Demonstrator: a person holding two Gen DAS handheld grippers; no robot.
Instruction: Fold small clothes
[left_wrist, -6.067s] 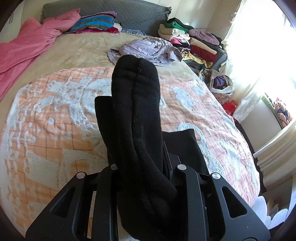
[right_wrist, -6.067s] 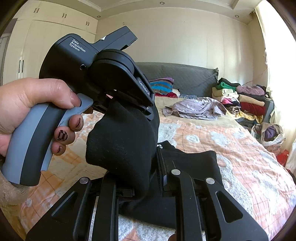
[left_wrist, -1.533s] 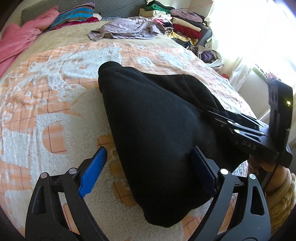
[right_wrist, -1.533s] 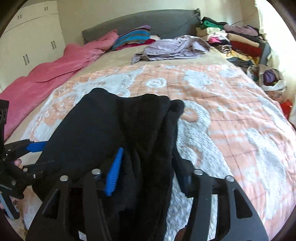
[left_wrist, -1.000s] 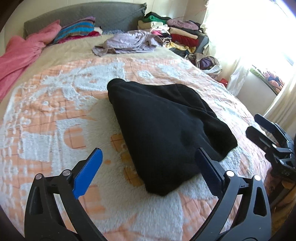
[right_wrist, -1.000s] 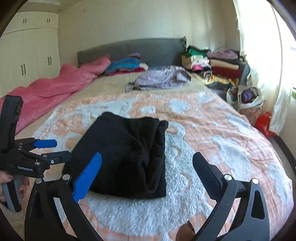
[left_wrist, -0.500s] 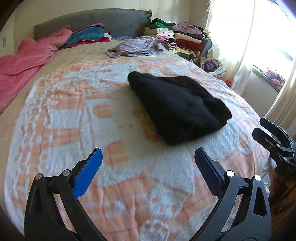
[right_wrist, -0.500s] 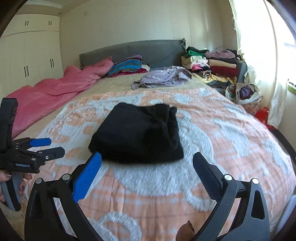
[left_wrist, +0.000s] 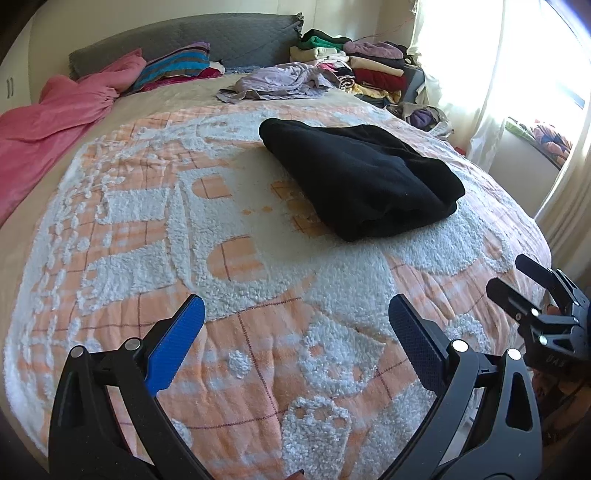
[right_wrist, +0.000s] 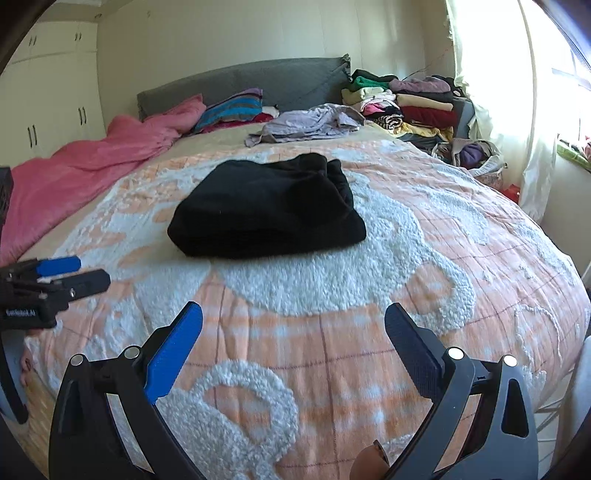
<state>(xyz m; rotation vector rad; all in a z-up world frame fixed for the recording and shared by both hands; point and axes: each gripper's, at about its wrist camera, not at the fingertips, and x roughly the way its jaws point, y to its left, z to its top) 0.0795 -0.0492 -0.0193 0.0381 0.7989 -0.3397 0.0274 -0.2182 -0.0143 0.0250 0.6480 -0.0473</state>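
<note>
Black folded garment (left_wrist: 360, 181) lies mid-bed on orange-and-white blanket (left_wrist: 258, 332), well apart from both tools. Left gripper (left_wrist: 295, 343) spread wide, holding nothing; right gripper (right_wrist: 293, 338) likewise. Risk: loose top layers could slump open if bed gets jostled. Right view alone shows wardrobe doors (right_wrist: 55, 110); left view alone shows window ledge (left_wrist: 535, 144).

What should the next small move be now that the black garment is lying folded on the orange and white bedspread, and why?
Probably reach toward the crumpled lilac garment near the grey headboard. The folded black garment looks finished on the orange and white bedspread, and both the left gripper and right gripper are open and holding nothing.
</note>
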